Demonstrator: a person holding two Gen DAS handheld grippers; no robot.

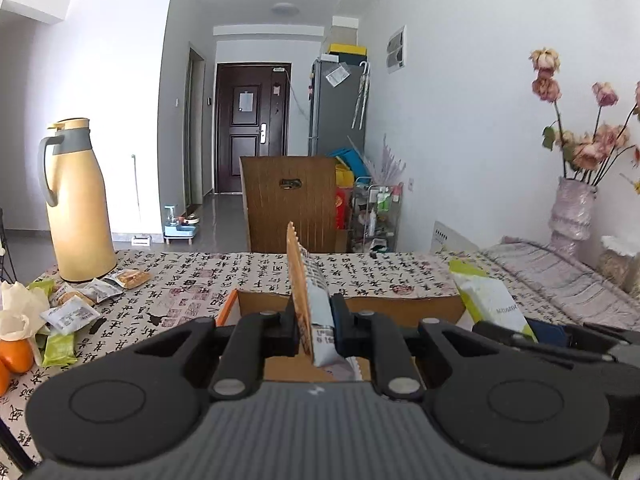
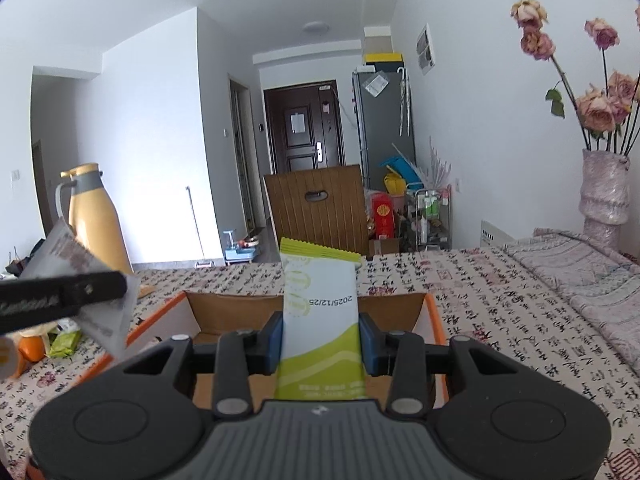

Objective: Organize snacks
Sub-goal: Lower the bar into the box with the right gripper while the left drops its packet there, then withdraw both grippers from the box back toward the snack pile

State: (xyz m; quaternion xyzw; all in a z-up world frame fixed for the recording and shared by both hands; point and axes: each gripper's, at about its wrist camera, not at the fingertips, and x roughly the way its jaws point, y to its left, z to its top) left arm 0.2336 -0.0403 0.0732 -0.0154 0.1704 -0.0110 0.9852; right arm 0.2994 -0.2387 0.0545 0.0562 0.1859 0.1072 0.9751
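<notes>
The cardboard box [image 2: 224, 312] with orange outer walls sat open on the table [image 2: 480, 300], toward the near edge, and both grippers hung over its opening. More snack packets [image 1: 80, 304] lay in a heap near the table's left edge, in front of the yellow thermos jug [image 1: 78, 200].

Each gripper carried one snack. The right gripper [image 2: 320, 340] pinched a green-and-white packet [image 2: 320, 312] across its width, flat face up. The left gripper [image 1: 314, 328] was pressed together on an orange-and-grey packet [image 1: 308, 292] held edge-on, its crimped end pointing up and away.

Both packets looked light, thin and crinkly: soft film that bends easily and could slip from a loose grip, with contents that probably crush under a hard squeeze. The middle of the body, where both were taken, seemed the safest hold.

Both grippers pointed forward and slightly downward, side by side, the left's finger visible at the left of the right wrist view.
</notes>
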